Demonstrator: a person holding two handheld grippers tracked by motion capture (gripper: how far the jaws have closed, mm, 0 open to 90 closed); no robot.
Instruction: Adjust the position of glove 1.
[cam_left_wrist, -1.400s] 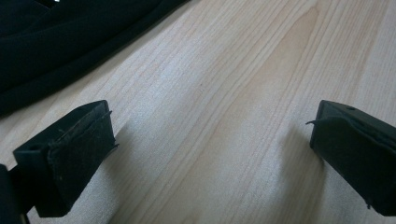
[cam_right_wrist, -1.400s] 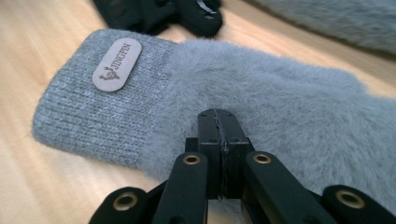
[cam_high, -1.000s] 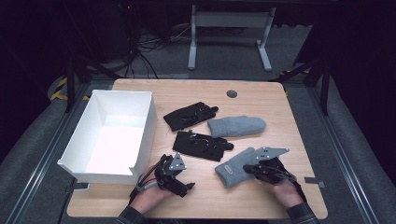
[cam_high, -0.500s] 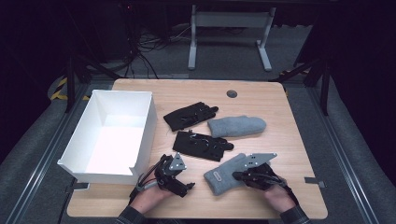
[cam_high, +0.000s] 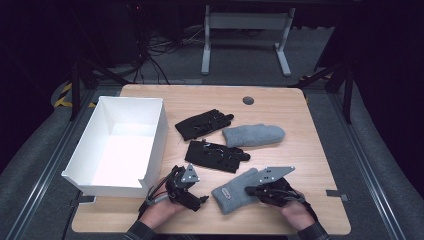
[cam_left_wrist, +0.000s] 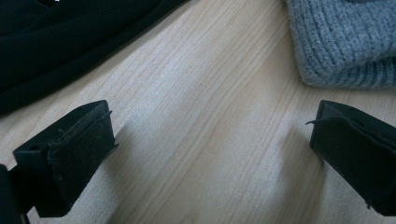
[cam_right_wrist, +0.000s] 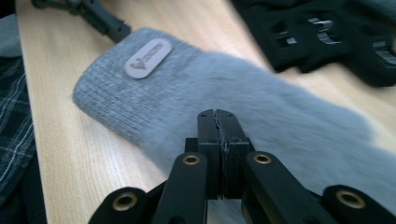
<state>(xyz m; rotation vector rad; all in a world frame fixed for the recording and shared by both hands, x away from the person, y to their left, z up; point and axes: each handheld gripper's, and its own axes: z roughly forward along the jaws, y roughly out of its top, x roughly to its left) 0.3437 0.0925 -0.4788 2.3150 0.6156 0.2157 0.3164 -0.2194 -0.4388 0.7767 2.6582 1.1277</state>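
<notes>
A grey knitted mitten (cam_high: 231, 191) with a pale label lies near the table's front edge; its cuff points left. My right gripper (cam_high: 252, 190) is shut, its jaws pinching the mitten's fuzzy fabric (cam_right_wrist: 187, 84) at the palm. My left gripper (cam_high: 200, 200) rests on the wood just left of the mitten. It is open (cam_left_wrist: 210, 140), with bare table between its jaws. The mitten's cuff (cam_left_wrist: 345, 42) sits beyond its right jaw. A second grey mitten (cam_high: 254, 135) lies mid-table.
Two black gloves (cam_high: 204, 123) (cam_high: 216, 156) lie in the table's middle, one close behind both grippers. A white open box (cam_high: 155, 145) stands at the left edge. A round dark grommet (cam_high: 248, 100) sits near the far edge.
The right gripper has slid left along the front of the table and the grey mitten has come with it, closer to the left gripper. The left gripper has stayed put.
</notes>
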